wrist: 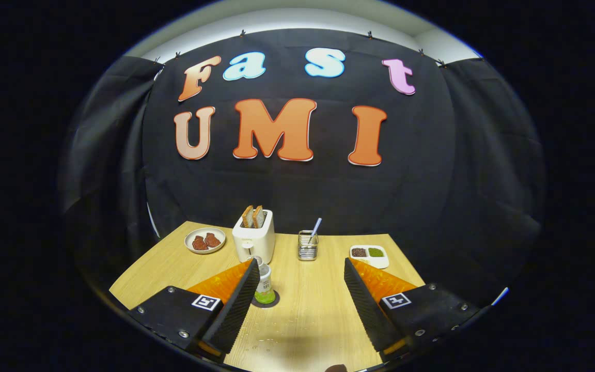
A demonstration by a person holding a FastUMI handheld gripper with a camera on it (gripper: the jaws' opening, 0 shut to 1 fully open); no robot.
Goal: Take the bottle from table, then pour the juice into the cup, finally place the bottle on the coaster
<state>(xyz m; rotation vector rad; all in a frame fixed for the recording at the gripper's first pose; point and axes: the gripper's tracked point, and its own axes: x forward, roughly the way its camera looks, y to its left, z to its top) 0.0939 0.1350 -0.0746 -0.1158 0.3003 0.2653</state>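
A small bottle with a white label and green juice at its base stands upright on a dark round coaster on the wooden table. It stands right beside the left finger's tip, partly hidden behind it. My gripper is open, its fingers spread wide, with nothing between them. The bottle is at the inner edge of the left finger, not held. I see no cup that I can name for sure.
Beyond the fingers stand a white toaster with two toast slices, a plate with brown food to its left, a wire holder with a utensil, and a white two-part dish of sauces at the right. Water drops lie on the near table.
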